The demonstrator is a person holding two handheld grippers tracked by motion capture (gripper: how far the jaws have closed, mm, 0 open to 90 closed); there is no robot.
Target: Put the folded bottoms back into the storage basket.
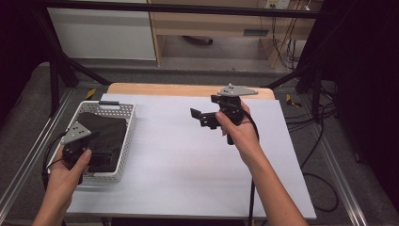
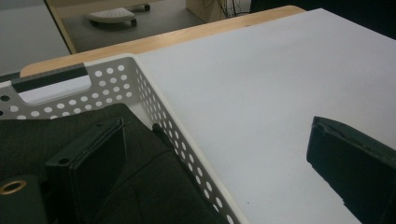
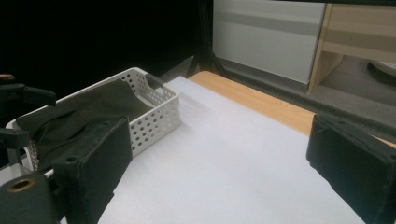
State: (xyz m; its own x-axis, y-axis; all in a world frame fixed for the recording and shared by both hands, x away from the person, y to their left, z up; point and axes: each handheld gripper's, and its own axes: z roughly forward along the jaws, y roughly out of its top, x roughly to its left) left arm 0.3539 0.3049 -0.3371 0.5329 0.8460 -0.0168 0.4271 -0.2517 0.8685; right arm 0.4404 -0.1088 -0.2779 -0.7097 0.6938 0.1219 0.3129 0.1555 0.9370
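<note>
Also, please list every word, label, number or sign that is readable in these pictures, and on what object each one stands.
No text can be read.
The small label on the wooden shelf edge behind the table is too blurred to read.
The white basket, the dark cloth in it and both grippers carry no visible writing.

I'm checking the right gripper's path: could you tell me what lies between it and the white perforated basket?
Bare white table cover, seen in the high view, separates the right gripper from the basket.
</note>
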